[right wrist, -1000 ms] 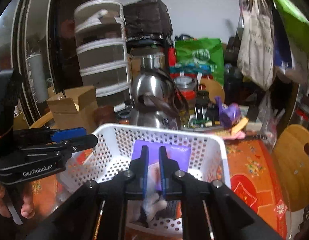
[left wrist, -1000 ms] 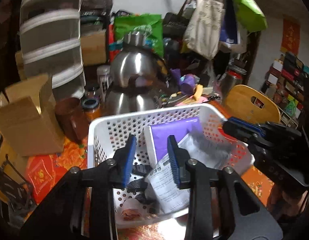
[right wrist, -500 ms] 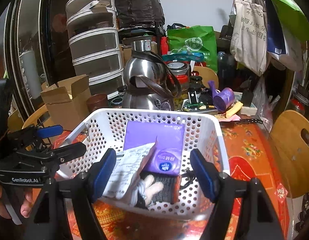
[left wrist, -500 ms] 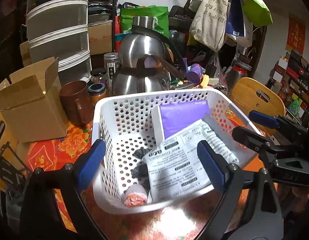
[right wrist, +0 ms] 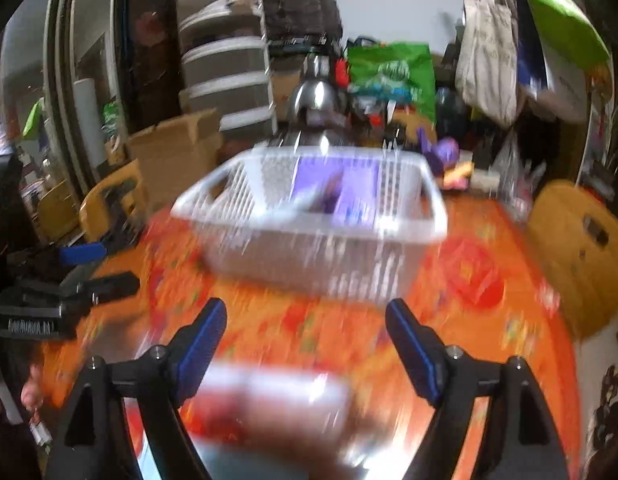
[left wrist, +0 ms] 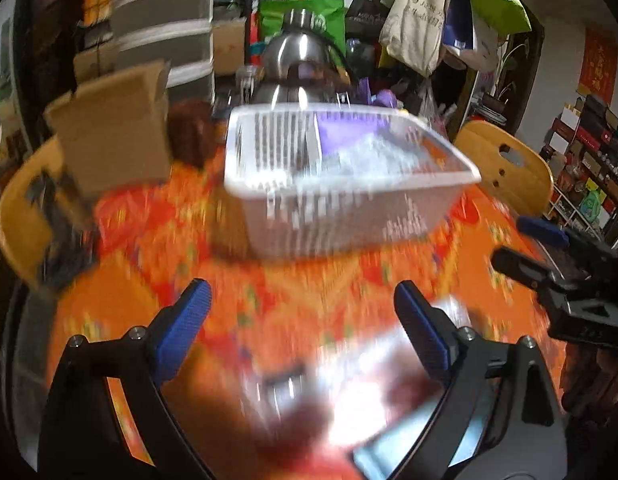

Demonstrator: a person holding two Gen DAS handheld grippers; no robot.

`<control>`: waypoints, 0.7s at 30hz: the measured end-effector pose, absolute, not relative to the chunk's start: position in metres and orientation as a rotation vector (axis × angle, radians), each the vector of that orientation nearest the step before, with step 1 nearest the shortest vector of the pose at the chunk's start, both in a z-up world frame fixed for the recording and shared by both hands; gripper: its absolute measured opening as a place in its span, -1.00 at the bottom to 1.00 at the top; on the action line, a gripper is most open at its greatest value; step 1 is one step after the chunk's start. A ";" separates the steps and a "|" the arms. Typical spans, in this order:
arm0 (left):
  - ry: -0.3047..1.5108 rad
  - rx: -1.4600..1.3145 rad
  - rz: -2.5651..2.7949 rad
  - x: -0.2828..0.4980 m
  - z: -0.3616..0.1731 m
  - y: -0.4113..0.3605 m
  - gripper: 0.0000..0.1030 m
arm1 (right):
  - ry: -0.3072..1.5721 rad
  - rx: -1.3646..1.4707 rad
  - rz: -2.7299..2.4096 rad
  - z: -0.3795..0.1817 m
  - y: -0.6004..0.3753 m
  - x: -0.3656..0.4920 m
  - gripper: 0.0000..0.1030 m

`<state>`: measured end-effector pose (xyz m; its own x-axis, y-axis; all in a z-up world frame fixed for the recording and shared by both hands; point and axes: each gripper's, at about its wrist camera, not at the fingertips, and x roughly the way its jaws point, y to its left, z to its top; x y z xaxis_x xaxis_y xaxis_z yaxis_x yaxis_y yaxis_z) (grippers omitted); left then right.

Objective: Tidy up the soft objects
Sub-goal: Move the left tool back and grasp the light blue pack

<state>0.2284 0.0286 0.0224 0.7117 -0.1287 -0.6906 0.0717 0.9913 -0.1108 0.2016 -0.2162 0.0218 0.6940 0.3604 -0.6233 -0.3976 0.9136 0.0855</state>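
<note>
The left gripper [left wrist: 301, 312] stands wide apart with nothing between its blue pads, above the orange table [left wrist: 309, 300]. The right gripper [right wrist: 305, 332] is opening, also empty. Beyond both sits the white basket [right wrist: 309, 256], holding a purple packet [right wrist: 349, 188] and a white packet [left wrist: 381, 152], in front of a steel kettle [left wrist: 301, 56].

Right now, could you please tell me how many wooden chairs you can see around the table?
2: one wooden chair at the table's right side, another wooden chair at its left side behind the cardboard box. Others may be hidden by clutter.
</note>
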 end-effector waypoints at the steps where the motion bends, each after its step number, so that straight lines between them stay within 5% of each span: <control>1: 0.781 -0.092 -0.111 0.214 0.015 0.030 0.78 | 0.698 -0.041 0.426 0.008 -0.223 0.179 0.59; 7: 0.831 -0.175 -0.113 0.131 -0.040 0.029 0.78 | 0.795 0.007 0.423 -0.053 -0.248 0.110 0.58; 16: 0.885 -0.195 -0.178 0.091 -0.087 -0.007 0.78 | 0.791 0.023 0.424 -0.074 -0.255 0.076 0.58; 21: 0.862 -0.209 -0.199 0.083 -0.091 -0.013 0.77 | 0.794 0.025 0.496 -0.077 -0.244 0.077 0.27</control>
